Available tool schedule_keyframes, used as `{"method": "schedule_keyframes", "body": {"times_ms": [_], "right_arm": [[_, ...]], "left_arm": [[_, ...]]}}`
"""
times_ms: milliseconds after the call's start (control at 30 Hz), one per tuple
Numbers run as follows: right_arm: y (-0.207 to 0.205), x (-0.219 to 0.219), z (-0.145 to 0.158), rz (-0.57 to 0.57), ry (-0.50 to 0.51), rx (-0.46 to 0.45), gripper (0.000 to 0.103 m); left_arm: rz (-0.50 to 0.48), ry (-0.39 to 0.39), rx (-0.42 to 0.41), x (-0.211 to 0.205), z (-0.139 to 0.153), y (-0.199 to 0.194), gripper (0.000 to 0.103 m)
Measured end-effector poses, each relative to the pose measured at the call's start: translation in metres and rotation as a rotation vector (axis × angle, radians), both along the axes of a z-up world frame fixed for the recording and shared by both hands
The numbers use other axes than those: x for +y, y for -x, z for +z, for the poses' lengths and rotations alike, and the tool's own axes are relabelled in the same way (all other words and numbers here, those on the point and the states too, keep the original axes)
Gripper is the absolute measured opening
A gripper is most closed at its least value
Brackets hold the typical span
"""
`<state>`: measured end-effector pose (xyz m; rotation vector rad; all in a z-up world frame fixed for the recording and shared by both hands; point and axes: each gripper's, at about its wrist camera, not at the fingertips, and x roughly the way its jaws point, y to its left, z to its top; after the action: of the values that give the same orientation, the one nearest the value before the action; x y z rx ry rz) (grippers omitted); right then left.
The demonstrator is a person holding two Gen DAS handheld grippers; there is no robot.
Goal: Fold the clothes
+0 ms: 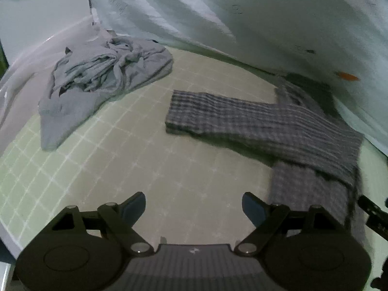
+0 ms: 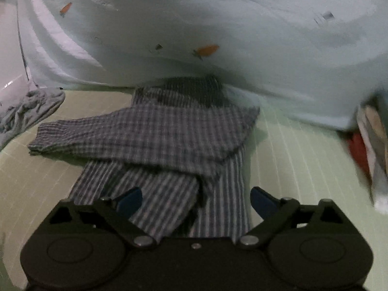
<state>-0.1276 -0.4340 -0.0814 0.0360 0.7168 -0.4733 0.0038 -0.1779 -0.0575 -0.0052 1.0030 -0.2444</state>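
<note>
A blue-grey checked shirt lies on the green grid mat, partly folded, with one sleeve laid across its body toward the left. It fills the middle of the right wrist view. My left gripper is open and empty above bare mat, left of the shirt's lower part. My right gripper is open and empty, just above the shirt's lower hem; its left fingertip is over the fabric. A crumpled grey garment lies at the mat's far left.
A pale light-blue sheet with orange carrot prints hangs behind the mat. A red and white item sits at the right edge. The grey garment also shows at the left in the right wrist view.
</note>
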Motion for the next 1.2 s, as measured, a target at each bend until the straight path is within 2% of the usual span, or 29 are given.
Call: {"method": "schedule_keyframes", "body": {"times_ms": [67,200,300,367,400,467,500,533,567,667,767,933,1033,1100,1167,1200], "right_arm": [[-0.017,-0.004,-0.007,-0.007,0.019,0.030,0.085],[-0.050,-0.013,-0.030,-0.004,0.040,0.083,0.080],[-0.077,-0.019,-0.050,0.012,0.063,0.146,0.068],[-0.090,-0.026,-0.058,0.008,0.076,0.177,0.053],[-0.094,-0.028,-0.059,0.002,0.075,0.174,0.049],[-0.096,-0.031,-0.053,-0.010,0.070,0.132,0.027],[-0.096,-0.032,-0.049,-0.018,0.066,0.106,0.020],[-0.097,-0.033,-0.044,-0.026,0.063,0.080,0.007],[-0.097,-0.034,-0.037,-0.041,0.046,0.043,0.004],[-0.099,-0.039,-0.015,-0.077,-0.009,-0.060,0.004],[-0.107,-0.050,-0.014,-0.091,-0.092,-0.083,0.003],[-0.114,-0.058,-0.009,-0.115,-0.154,-0.111,0.002],[-0.117,-0.059,-0.003,-0.092,-0.194,-0.141,0.002],[-0.122,-0.063,-0.008,-0.054,-0.251,-0.116,0.006],[-0.125,-0.073,-0.017,-0.054,-0.331,-0.048,0.021],[-0.123,-0.078,-0.020,-0.075,-0.363,-0.031,0.025]], "left_arm": [[0.016,-0.008,0.004,-0.002,-0.005,-0.021,0.087],[0.038,-0.014,0.026,-0.004,-0.021,-0.065,0.087],[0.047,-0.031,0.058,-0.010,-0.035,-0.094,0.087],[0.043,-0.038,0.072,-0.013,-0.040,-0.108,0.087],[0.032,-0.045,0.074,-0.014,-0.043,-0.114,0.087],[0.013,-0.057,0.077,-0.016,-0.048,-0.124,0.087],[0.010,-0.057,0.074,-0.016,-0.050,-0.128,0.087],[0.012,-0.050,0.072,-0.014,-0.051,-0.131,0.087],[0.019,-0.039,0.071,-0.012,-0.052,-0.134,0.087],[0.028,0.006,0.068,-0.008,-0.053,-0.143,0.087],[0.020,0.042,0.073,-0.010,-0.056,-0.148,0.087],[0.032,0.081,0.090,-0.017,-0.063,-0.157,0.087],[0.046,0.081,0.104,-0.020,-0.069,-0.160,0.085],[0.051,0.077,0.112,-0.022,-0.072,-0.160,0.080],[0.043,0.065,0.105,-0.024,-0.073,-0.160,0.077],[0.037,0.056,0.101,-0.025,-0.073,-0.159,0.076]]}}
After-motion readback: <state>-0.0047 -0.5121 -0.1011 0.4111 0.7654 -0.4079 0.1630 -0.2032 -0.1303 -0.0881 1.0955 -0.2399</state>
